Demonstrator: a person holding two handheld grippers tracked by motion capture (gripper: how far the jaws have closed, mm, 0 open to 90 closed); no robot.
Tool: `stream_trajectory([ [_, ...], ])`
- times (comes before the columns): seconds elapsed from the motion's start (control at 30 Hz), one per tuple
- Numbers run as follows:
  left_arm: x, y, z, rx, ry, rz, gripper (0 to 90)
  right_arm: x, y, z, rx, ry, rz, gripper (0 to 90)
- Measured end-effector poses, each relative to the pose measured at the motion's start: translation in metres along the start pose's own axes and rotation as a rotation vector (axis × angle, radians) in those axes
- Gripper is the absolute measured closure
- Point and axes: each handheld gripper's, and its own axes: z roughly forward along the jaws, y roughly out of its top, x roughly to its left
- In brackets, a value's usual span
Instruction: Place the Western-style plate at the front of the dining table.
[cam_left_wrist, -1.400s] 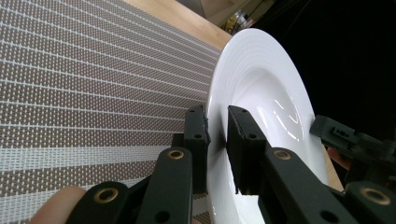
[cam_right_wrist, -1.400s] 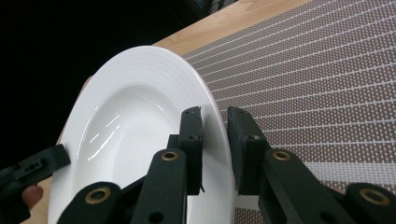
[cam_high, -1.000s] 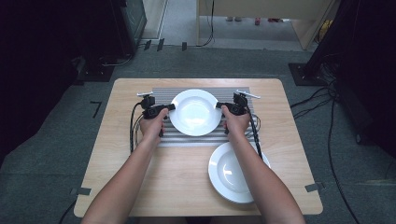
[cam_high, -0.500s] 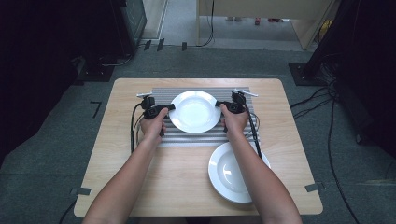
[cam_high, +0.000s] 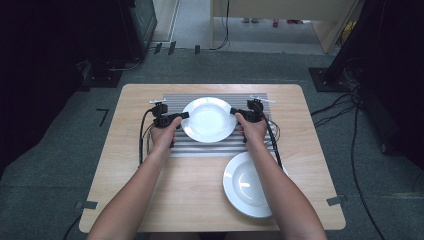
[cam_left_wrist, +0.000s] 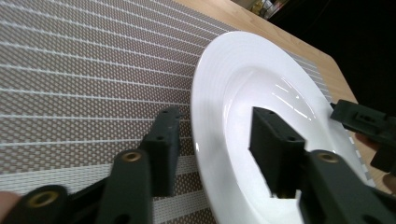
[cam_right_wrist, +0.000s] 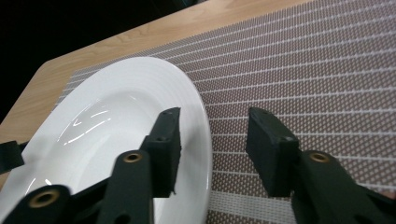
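A white deep plate (cam_high: 207, 119) lies on the striped placemat (cam_high: 220, 147). My left gripper (cam_high: 184, 116) is at its left rim and my right gripper (cam_high: 234, 112) at its right rim. In the left gripper view the plate (cam_left_wrist: 261, 79) has its rim between the jaws of the left gripper (cam_left_wrist: 215, 121), with gaps on both sides. The right gripper view shows the same for the right gripper (cam_right_wrist: 212, 116) and the plate (cam_right_wrist: 116, 107). Both pairs of jaws have just been opening and press on nothing.
A second white plate (cam_high: 250, 184) sits on the wooden table (cam_high: 200, 200) at the front right, under my right forearm. Cables trail from both grippers across the mat. The table's far edge lies just beyond the placemat.
Both pairs of jaws have parted from the plate's rim. The plate and both hands stay where they were on the mat.
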Motion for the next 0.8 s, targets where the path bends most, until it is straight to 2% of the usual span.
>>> stream_trajectory([
  [0.03, -0.001, 0.001, -0.002, 0.008, 0.020, 0.008, 44.4, -0.001, 0.000, -0.002, -0.017, 0.006, -0.008, 51.8],
  [0.1, -0.004, 0.002, -0.007, 0.025, 0.085, 0.052, 30.0, -0.003, 0.001, -0.006, -0.043, 0.034, -0.006, 48.7],
  [0.2, -0.008, 0.002, -0.012, 0.025, 0.110, 0.100, 17.1, -0.005, 0.002, -0.014, -0.019, 0.043, -0.019, 42.0],
  [0.27, -0.012, 0.000, -0.018, 0.018, 0.114, 0.141, 12.5, -0.006, 0.004, -0.021, -0.015, 0.089, -0.028, 35.6],
  [0.3, -0.013, 0.000, -0.020, 0.014, 0.112, 0.149, 10.5, -0.006, 0.004, -0.024, -0.015, 0.097, -0.035, 34.8],
  [0.43, -0.020, -0.004, -0.028, 0.021, 0.144, 0.189, 10.3, -0.004, 0.005, -0.038, -0.018, 0.099, -0.080, 29.5],
  [0.53, -0.024, -0.008, -0.036, 0.013, 0.136, 0.215, 10.3, -0.002, 0.005, -0.050, -0.029, 0.089, -0.124, 29.4],
  [0.6, -0.026, -0.010, -0.042, 0.007, 0.131, 0.238, 9.6, -0.002, 0.005, -0.058, -0.031, 0.089, -0.135, 29.1],
  [0.8, -0.026, -0.015, -0.061, -0.017, 0.137, 0.257, 9.5, -0.008, -0.001, -0.080, -0.041, 0.110, -0.150, 28.0],
])
